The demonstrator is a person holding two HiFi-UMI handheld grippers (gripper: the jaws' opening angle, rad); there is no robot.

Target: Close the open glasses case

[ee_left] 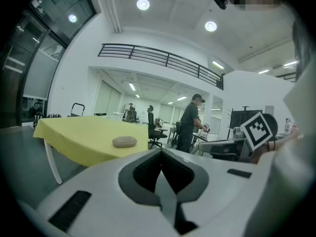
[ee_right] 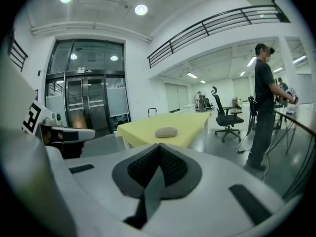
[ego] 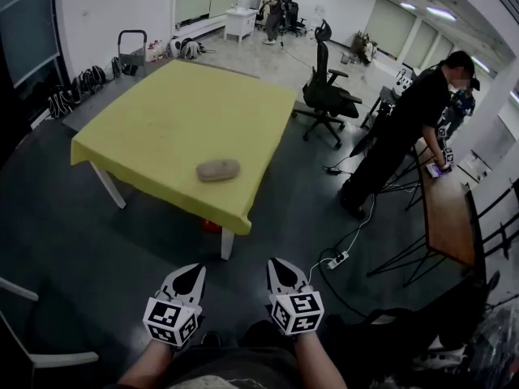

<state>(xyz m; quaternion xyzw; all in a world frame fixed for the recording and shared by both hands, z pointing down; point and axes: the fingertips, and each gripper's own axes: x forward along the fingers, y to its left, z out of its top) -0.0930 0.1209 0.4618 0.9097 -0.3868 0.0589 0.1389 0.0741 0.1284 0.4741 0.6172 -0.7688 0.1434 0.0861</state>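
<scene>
A beige oval glasses case [ego: 218, 169] lies near the front edge of the yellow table [ego: 162, 112]. From here it looks like one rounded lump, with no lid standing up. It also shows far off in the left gripper view as the case [ee_left: 124, 141] and in the right gripper view as the case [ee_right: 166, 132]. My left gripper [ego: 197, 267] and right gripper [ego: 276, 262] hang side by side close to my body, well short of the table. Both are shut with nothing in them, as seen on the left gripper [ee_left: 160, 152] and the right gripper [ee_right: 158, 146].
A black office chair [ego: 328, 96] stands right of the table. A person in black [ego: 405, 128] leans over a wooden desk [ego: 446, 209] at the right. A power strip [ego: 336, 259] with cables lies on the floor. A white chair [ego: 32, 355] is at lower left.
</scene>
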